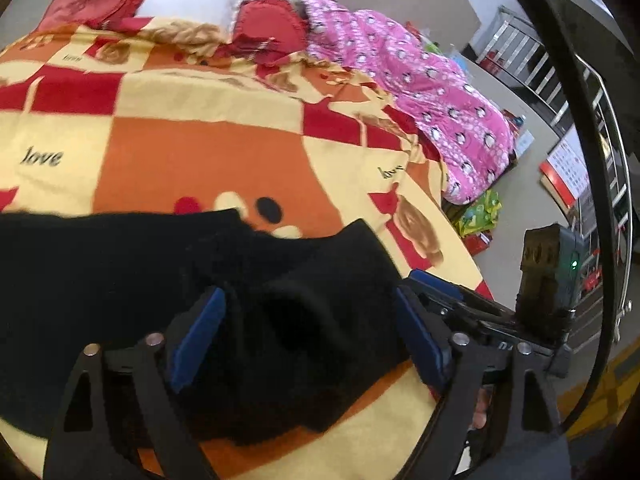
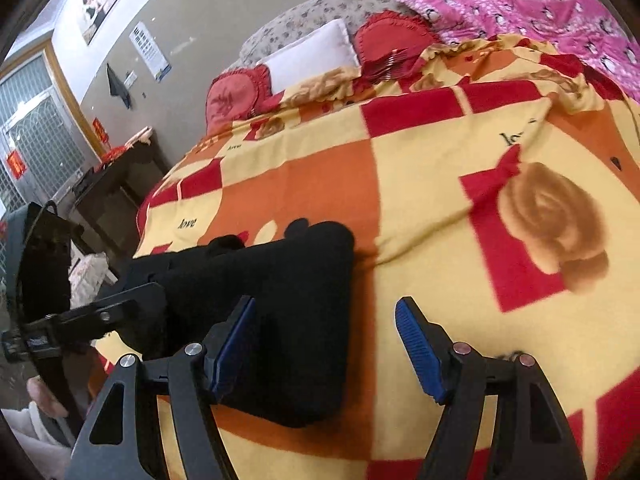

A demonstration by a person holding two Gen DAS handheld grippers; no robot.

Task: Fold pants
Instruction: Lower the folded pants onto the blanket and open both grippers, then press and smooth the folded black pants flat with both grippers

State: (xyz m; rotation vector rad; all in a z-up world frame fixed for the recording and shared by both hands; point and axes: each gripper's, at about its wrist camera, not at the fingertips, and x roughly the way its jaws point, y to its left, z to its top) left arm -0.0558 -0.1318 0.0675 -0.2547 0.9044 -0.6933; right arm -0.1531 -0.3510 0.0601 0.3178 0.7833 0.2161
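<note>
As both tools (image 1: pixel 308 336) (image 2: pixel 326 348) gape, black pants (image 2: pixel 280 300) below, ungripped.

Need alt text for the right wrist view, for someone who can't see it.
Black pants lie bunched on a red, orange and yellow checked blanket; the open right gripper hovers at their edge, holding nothing. Red cushions and a white pillow sit behind.

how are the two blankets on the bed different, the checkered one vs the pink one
The checkered blanket is spread flat in red, orange and yellow squares with roses and the word love; the pink blanket is bunched along the bed's far edge and printed with small penguin-like figures. The black pants lie on the checkered blanket; nothing visible sits on the pink one. Both are soft printed bedding on the same bed.
</note>
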